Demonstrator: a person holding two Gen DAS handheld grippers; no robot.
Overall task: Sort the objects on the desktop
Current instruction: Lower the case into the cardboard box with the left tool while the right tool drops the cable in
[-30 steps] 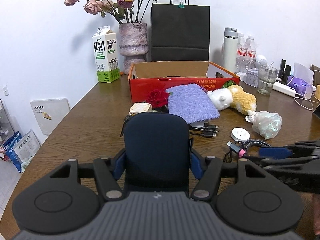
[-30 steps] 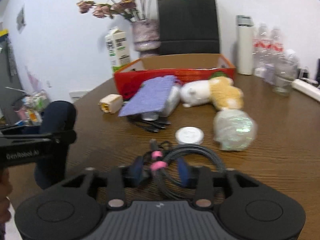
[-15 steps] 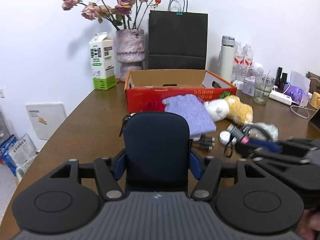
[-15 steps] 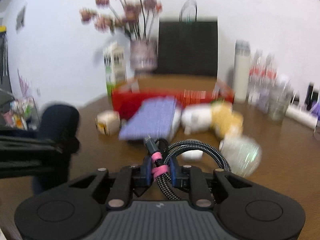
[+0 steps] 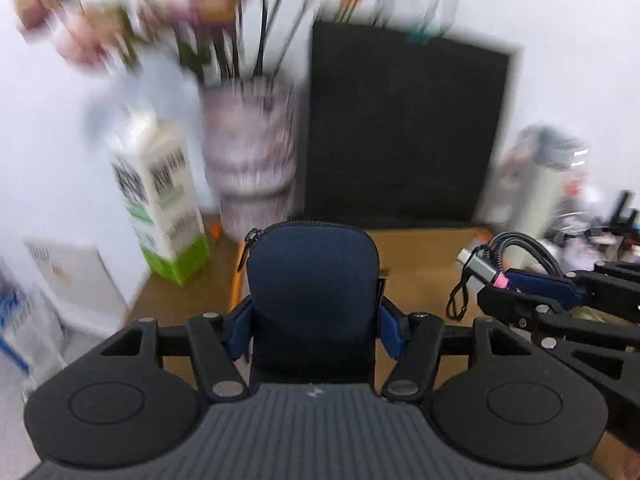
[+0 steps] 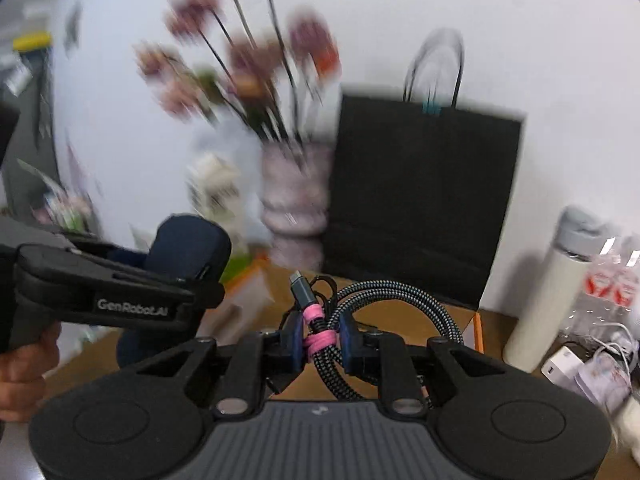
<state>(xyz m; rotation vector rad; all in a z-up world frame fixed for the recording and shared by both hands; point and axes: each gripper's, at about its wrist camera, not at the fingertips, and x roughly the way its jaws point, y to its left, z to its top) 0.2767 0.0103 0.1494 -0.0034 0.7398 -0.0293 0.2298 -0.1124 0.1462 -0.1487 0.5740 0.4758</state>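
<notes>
My left gripper (image 5: 314, 330) is shut on a navy zip pouch (image 5: 312, 292), held upright between the pads. My right gripper (image 6: 320, 340) is shut on a coiled braided cable (image 6: 384, 292) at its pink tie, the plug end pointing up. Both are carried in the air over the open cardboard box (image 5: 420, 256), whose orange rim (image 6: 478, 320) shows at the right. In the left wrist view the right gripper (image 5: 532, 292) with the cable (image 5: 520, 244) is just to the right. In the right wrist view the left gripper (image 6: 120, 280) and pouch (image 6: 188, 248) are at the left.
Behind the box stand a milk carton (image 5: 160, 208), a vase of dried flowers (image 5: 248, 168) and a black paper bag (image 5: 400, 132). A white flask (image 6: 548, 292), bottles and a charger (image 6: 560, 364) sit at the right. A hand (image 6: 24, 376) holds the left gripper.
The right gripper closed on the cable and lifted it off the table. Both grippers rose and moved forward, up to the box; the background is now motion-blurred. The pouch stays gripped.
</notes>
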